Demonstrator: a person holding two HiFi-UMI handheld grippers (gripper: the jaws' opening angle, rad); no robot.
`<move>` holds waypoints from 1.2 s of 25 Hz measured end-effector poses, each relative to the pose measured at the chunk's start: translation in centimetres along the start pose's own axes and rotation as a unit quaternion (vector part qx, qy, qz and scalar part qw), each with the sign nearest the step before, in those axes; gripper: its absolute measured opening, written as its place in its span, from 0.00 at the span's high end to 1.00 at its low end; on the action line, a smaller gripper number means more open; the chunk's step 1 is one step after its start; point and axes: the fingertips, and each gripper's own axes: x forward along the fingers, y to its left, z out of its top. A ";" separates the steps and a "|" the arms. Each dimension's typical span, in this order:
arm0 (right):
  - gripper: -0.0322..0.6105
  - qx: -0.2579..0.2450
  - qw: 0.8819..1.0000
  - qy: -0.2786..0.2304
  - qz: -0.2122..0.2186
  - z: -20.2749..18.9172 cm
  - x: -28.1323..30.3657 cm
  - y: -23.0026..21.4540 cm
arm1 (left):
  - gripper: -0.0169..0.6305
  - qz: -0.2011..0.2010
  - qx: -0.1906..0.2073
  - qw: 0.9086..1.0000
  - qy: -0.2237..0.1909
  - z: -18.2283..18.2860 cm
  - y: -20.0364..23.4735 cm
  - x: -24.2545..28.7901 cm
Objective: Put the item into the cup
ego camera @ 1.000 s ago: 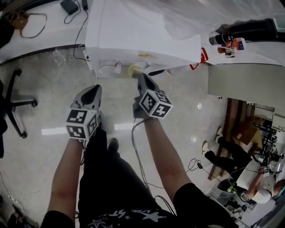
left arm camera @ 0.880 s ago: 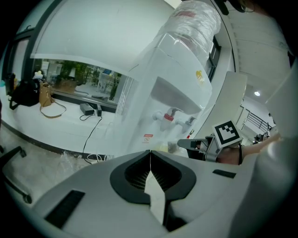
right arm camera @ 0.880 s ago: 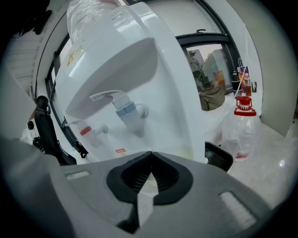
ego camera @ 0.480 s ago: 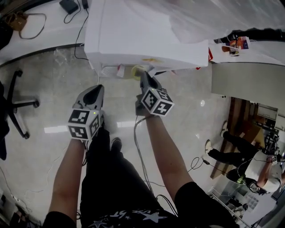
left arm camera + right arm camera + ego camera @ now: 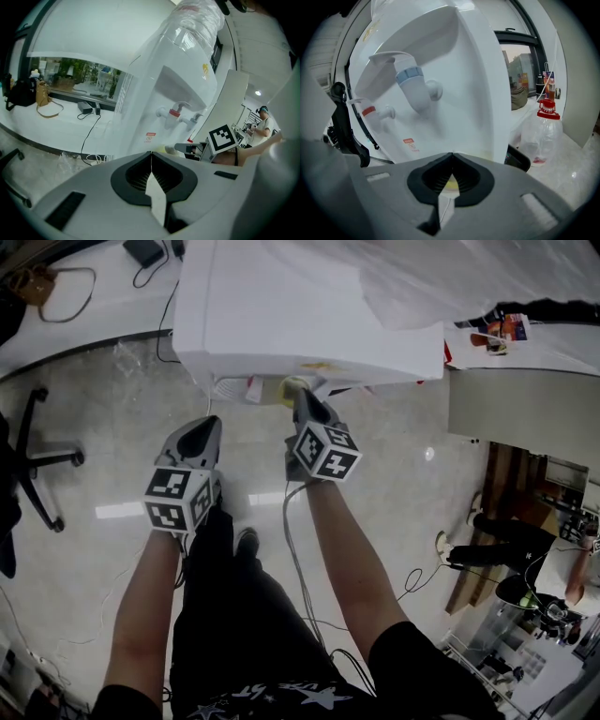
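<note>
A pale yellow cup (image 5: 292,386) sits at the tip of my right gripper (image 5: 300,396), tucked under the front overhang of a white water dispenser (image 5: 281,306). The right gripper is shut on the cup; in the right gripper view a patch of the yellow cup (image 5: 451,183) shows behind the closed jaws, with the blue tap (image 5: 411,75) above them. My left gripper (image 5: 208,422) hangs to the left, a little back from the dispenser, shut with nothing in it. From the left gripper view I see the red tap (image 5: 174,112) and the cup (image 5: 161,149).
An office chair (image 5: 33,456) stands on the floor at the left. A plastic bottle with a red cap (image 5: 541,131) stands right of the dispenser. Cables (image 5: 291,559) trail on the floor. A person (image 5: 534,563) is at the far right.
The right gripper and the cup have edged a little closer in under the dispenser's front. The left gripper has stayed about where it was.
</note>
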 end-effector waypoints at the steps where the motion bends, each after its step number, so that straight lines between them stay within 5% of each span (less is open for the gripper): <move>1: 0.95 -0.001 1.000 0.000 -0.003 -0.1 0.1 -0.1 | 0.96 0.001 -0.001 1.000 0.000 0.0 0.0 0.0; 16: 0.94 -0.045 0.999 -0.005 -0.009 -0.1 -0.2 0.1 | 0.96 -0.005 -0.016 1.000 -0.003 -0.1 -0.6 0.2; 30: 0.83 -0.044 0.999 -0.010 -0.001 -0.1 -1.0 0.5 | 0.96 -0.008 -0.015 1.000 -0.004 -0.3 -1.0 -0.1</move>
